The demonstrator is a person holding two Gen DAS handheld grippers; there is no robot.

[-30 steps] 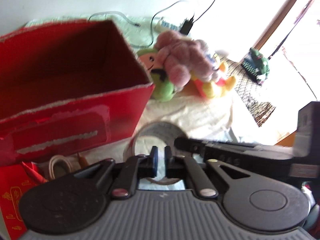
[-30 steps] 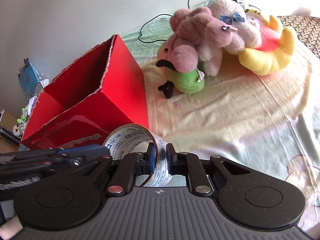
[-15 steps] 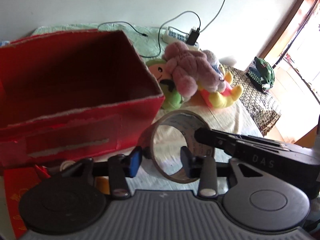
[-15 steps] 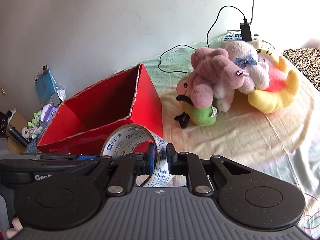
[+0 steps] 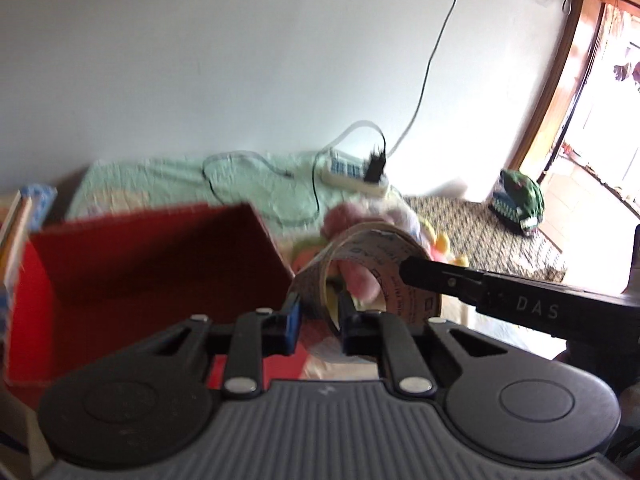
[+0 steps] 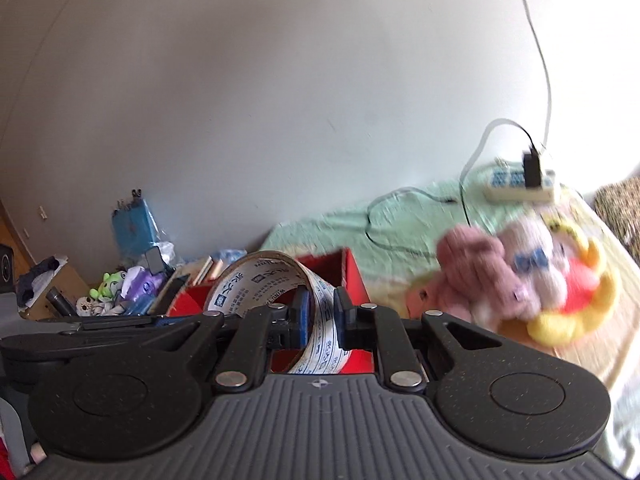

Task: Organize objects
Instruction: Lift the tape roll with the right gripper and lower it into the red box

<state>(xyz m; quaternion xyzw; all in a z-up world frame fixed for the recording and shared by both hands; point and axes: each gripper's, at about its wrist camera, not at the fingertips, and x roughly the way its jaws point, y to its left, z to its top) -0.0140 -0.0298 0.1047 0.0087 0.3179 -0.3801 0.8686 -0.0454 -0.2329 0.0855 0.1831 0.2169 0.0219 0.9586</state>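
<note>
Raised since the earlier frames, the tape roll [image 6: 276, 280] is pinched by both the right gripper [image 6: 320, 316] and the left gripper [image 5: 316, 318], seemingly for carrying to the red box [image 5: 152, 276] at 10 o'clock.

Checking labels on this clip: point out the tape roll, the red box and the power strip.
tape roll [image 6: 256, 280], right wrist view, printed outer band.
red box [image 5: 152, 264], left wrist view, inner wall.
power strip [image 6: 516, 190], right wrist view, white body.

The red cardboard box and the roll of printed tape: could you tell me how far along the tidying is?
Nothing visibly sits in the red cardboard box. In hand: both the right tool and left tool pinch the roll of printed tape beside it. Left: dropping the tape in and collecting the plush toys on the bed.
</note>
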